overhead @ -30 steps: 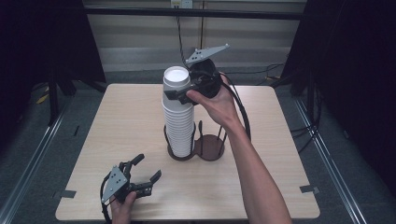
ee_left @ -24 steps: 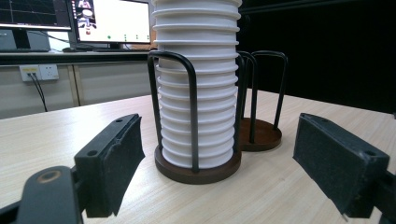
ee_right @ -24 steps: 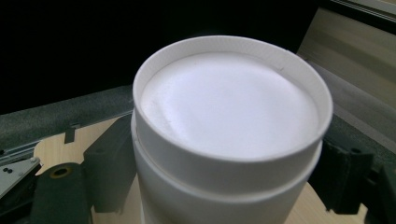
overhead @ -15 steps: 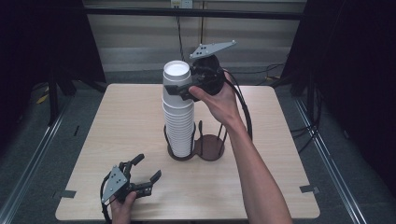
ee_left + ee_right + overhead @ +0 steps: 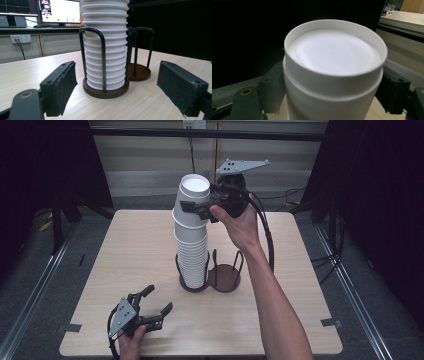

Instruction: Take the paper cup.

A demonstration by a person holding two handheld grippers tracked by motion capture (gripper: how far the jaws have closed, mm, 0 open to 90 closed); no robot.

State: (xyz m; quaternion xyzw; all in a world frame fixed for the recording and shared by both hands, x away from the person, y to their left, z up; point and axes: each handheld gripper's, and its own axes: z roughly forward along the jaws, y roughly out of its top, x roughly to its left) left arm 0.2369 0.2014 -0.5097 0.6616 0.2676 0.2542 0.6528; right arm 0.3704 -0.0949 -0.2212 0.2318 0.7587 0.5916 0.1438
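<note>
High view: right gripper (image 5: 196, 210) pinches the top cup (image 5: 192, 202); left gripper (image 5: 156, 307), spread, near the table's (image 5: 300, 270) front edge

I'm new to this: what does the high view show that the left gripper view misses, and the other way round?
High view: the right gripper with jaws closed on the tilted top white paper cup, the person's forearm, and the whole light wooden table. Left gripper view: lit computer monitors and a wall socket behind. Both: the stack of white paper cups in the dark wire two-ring holder.
</note>
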